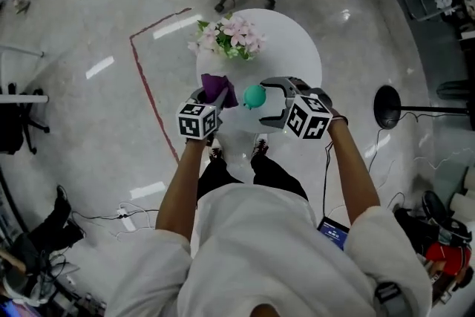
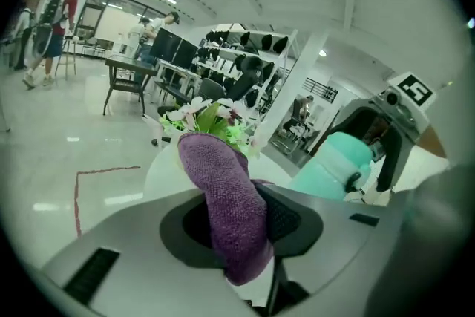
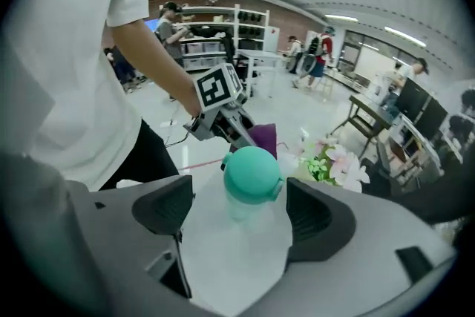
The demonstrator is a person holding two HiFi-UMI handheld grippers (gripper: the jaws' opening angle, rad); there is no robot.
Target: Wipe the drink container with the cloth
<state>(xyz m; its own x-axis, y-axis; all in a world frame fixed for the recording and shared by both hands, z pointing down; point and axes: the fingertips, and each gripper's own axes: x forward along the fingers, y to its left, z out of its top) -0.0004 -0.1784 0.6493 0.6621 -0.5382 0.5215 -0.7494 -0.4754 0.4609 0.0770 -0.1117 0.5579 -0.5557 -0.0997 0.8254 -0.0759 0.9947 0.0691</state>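
Fingers [image 2: 286, 217] of the left gripper [image 2: 236, 223] are clenched on the purple cloth [image 2: 223, 182], w/ a fat fold sticking up past the tips. Fingers [image 3: 315, 215] of the right gripper [image 3: 239, 210] stand wide apart & released: the drink container [image 3: 252, 174] is betw. them but w/ a gap on each side, so nothing is gripped there. The container, teal lid over a pale see-through body, looks to stand upright on the white round tabletop [image 1: 297, 48], in its 6 o'clock half in the head view, w/ the cloth just beside it at 9 o'clock and the flowers [image 1: 230, 37] further off at abt 11. Step in hand, as I read it: steady the container, then wipe. To do it well, close the right fingers on the body below the lid, square & firm but not crushing (thin plastic prob. flexes), before the cloth pushes on it; unheld, it could tip or slide. Then lay the free fold flat on the wall from 9 o'clock, stroke top to bottom, & turn the container betw. strokes so the far side gets done too.
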